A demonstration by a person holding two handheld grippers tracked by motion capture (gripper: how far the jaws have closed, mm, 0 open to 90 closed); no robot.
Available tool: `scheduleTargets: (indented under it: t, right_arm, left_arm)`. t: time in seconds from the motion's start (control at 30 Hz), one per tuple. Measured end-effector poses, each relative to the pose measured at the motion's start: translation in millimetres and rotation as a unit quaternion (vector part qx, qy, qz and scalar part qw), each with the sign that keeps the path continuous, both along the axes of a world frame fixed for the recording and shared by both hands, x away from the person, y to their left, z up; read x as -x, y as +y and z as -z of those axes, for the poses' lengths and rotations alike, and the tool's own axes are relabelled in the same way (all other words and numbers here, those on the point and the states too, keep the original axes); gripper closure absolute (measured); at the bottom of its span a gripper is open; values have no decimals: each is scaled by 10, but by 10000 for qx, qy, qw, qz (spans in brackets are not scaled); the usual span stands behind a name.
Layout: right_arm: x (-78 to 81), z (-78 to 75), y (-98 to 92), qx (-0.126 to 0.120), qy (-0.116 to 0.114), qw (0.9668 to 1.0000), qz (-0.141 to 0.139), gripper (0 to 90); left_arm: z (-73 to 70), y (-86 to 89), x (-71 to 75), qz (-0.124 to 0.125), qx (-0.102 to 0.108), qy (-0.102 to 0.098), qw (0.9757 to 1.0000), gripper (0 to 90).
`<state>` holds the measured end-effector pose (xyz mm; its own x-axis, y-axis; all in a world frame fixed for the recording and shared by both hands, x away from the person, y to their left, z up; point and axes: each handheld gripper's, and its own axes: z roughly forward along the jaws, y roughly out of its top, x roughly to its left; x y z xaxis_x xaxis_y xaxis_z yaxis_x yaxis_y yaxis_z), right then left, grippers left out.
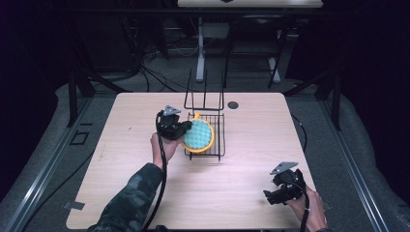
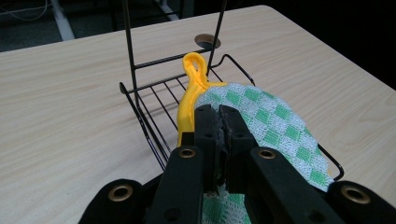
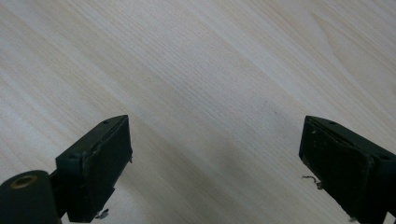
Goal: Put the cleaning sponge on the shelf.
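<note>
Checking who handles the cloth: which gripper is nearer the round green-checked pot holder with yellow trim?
Left. The left gripper is shut on the round green-checked pot holder with yellow trim over the black wire rack; the right gripper hangs open, far off near the table's front right corner.

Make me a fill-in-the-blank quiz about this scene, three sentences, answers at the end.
1. The left gripper is shut on the green-and-white checked pot holder, whose trim is ____.
2. The pot holder lies over a black ____ rack.
3. The right gripper hangs over bare table with its jaws ____.

Missing words: yellow; wire; open
</note>
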<state>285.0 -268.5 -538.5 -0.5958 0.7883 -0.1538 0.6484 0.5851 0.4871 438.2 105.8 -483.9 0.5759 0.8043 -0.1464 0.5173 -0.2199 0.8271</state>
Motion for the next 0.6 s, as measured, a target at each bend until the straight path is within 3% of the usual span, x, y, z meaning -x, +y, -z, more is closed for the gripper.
scheduleTargets:
  t: [0.6]
  right_arm:
    - [9, -12, 4, -70, -29, 10000, -1, 84]
  left_arm:
    - [61, -52, -25, -70, 187, 65, 9998, 870]
